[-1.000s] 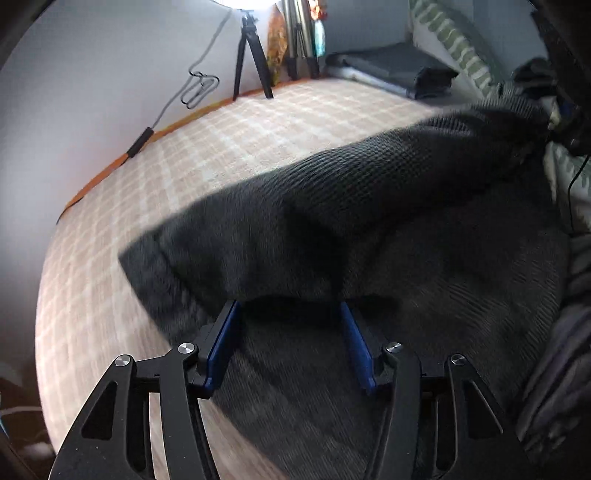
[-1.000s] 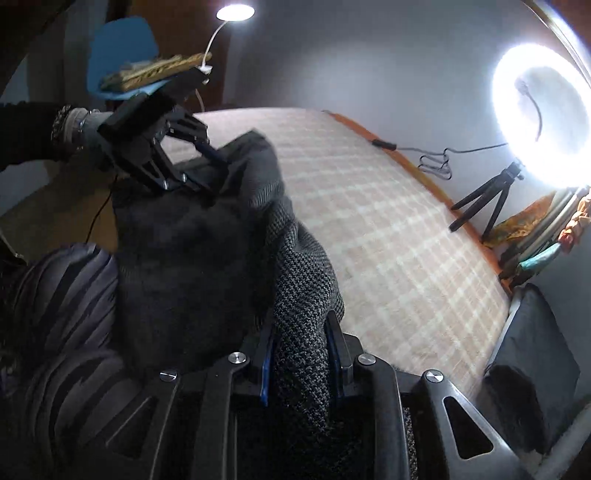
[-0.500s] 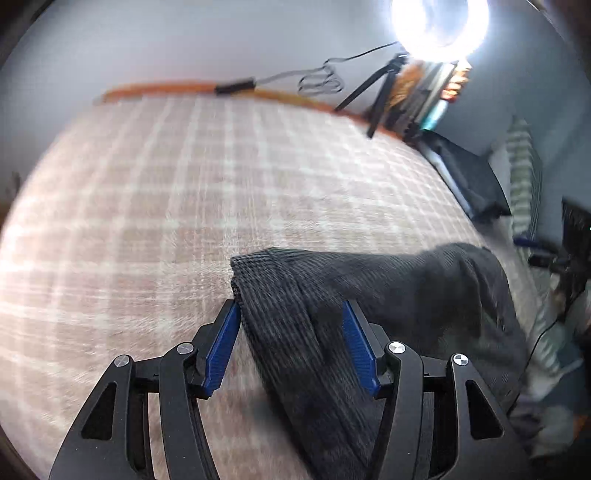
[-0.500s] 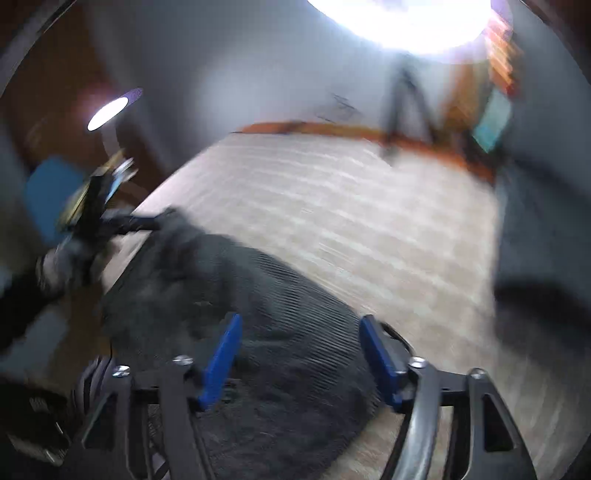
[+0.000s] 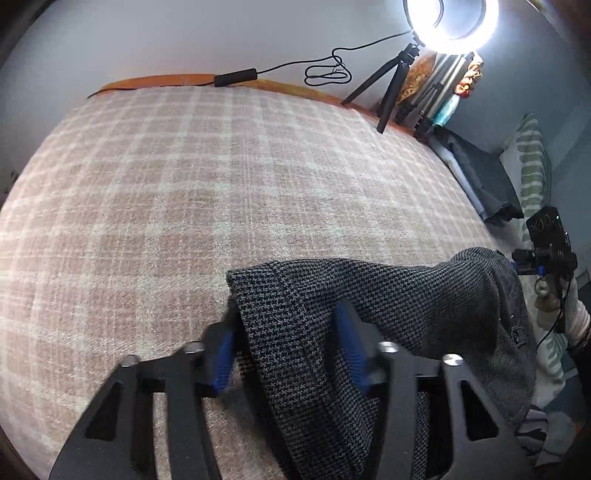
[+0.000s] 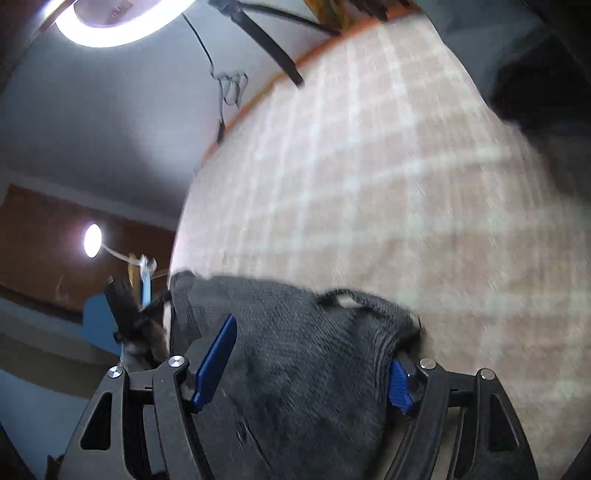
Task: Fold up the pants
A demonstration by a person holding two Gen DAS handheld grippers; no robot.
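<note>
Dark grey woven pants (image 5: 369, 306) lie bunched on a pink-and-white checked bed cover (image 5: 184, 192). In the left wrist view my left gripper (image 5: 286, 332) is open with its blue pads either side of the pants' edge, not clamping it. The right gripper's body (image 5: 546, 247) shows at the far right end of the pants. In the right wrist view, which is blurred, my right gripper (image 6: 314, 354) is wide open over the pants (image 6: 295, 350); a belt loop (image 6: 347, 295) sticks up. The left gripper (image 6: 125, 306) shows at the pants' far end.
A ring light on a tripod (image 5: 450, 22) stands at the bed's far edge with a cable (image 5: 325, 70) along the wall. Folded dark clothes (image 5: 480, 177) and a green-striped pillow (image 5: 532, 166) lie at the right. A desk lamp (image 6: 92, 240) shows beyond the bed.
My right gripper let go of the pants and opened wide. Both grippers swung round and lowered toward the bed; the pants dropped from a raised fold into a low heap.
</note>
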